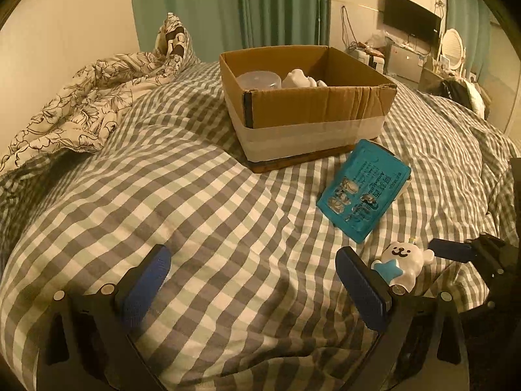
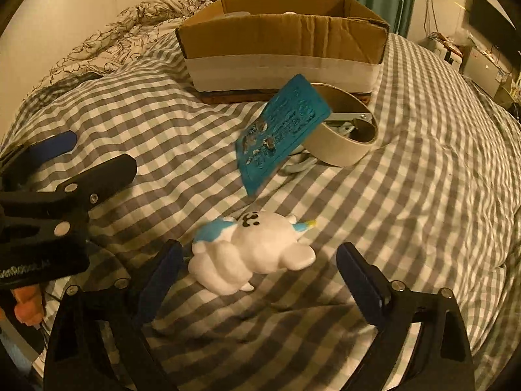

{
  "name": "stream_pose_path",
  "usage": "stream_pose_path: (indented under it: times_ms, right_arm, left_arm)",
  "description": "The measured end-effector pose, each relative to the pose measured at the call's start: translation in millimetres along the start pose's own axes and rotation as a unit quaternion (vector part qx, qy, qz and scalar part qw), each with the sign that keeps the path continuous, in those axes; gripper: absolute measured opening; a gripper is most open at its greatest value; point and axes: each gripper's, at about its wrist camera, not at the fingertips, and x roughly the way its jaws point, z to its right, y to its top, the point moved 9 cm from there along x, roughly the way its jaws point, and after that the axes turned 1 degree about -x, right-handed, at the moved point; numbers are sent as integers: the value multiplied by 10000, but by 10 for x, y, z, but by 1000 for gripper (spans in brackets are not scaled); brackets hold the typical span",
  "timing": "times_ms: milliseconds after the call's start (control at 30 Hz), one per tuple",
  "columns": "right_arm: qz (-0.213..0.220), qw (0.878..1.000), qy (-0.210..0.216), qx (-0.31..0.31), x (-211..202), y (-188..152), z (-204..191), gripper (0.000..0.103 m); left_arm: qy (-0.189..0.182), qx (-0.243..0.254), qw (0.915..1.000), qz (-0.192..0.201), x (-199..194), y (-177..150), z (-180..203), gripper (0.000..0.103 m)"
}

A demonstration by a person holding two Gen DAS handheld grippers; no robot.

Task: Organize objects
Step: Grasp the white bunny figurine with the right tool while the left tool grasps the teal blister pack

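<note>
A white and blue bear toy (image 2: pixel 257 254) lies on the checked bed cover, between the open fingers of my right gripper (image 2: pixel 260 270); it also shows in the left wrist view (image 1: pixel 402 265). A teal blister pack (image 1: pixel 363 192) (image 2: pixel 283 133) leans on a tape roll (image 2: pixel 348 140). An open cardboard box (image 1: pixel 312 104) (image 2: pixel 283 36) behind them holds a clear plastic tub (image 1: pixel 259 81) and a white figure (image 1: pixel 301 79). My left gripper (image 1: pixel 254 280) is open and empty over the cover, left of the toy.
A floral duvet (image 1: pixel 84 97) is bunched at the back left by the wall. Metal pliers (image 2: pixel 301 164) lie under the blister pack. Green curtains (image 1: pixel 228 9) hang behind the bed. A TV (image 1: pixel 412 19) and a cluttered desk stand at the far right.
</note>
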Motion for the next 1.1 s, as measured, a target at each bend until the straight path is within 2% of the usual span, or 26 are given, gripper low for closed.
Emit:
stream_pose_path:
  times_ms: [67, 100, 300, 600, 767, 900, 1000, 1100]
  right_arm:
    - [-54, 10000, 62, -25, 38, 8, -19, 79]
    - [-79, 9999, 105, -33, 51, 4, -26, 69]
    - [193, 9998, -14, 2, -153, 98, 112, 69]
    - [793, 9941, -591, 451, -693, 425, 958, 69]
    - [816, 9913, -634, 814, -683, 373, 1274, 69]
    - [660, 9918, -530, 958, -544, 243, 1377, 69]
    - [645, 9921, -420, 992, -500, 230, 1372, 69]
    - [610, 9926, -403, 965, -458, 215, 1367, 69]
  left_arm:
    - [11, -3, 10000, -20, 9, 4, 2, 103]
    - [26, 5, 10000, -31, 12, 4, 4, 103]
    - [106, 20, 9998, -141, 32, 38, 43, 103]
    - [-349, 264, 9986, -300, 254, 139, 582, 103]
    - [-456, 517, 9965, -464, 531, 146, 927, 103]
    - [-293, 720, 9955, -535, 754, 194, 1050, 103]
    - [-210, 720, 9959, -503, 877, 262, 1040, 96]
    - [-510, 613, 9947, -644, 921, 231, 1062, 84]
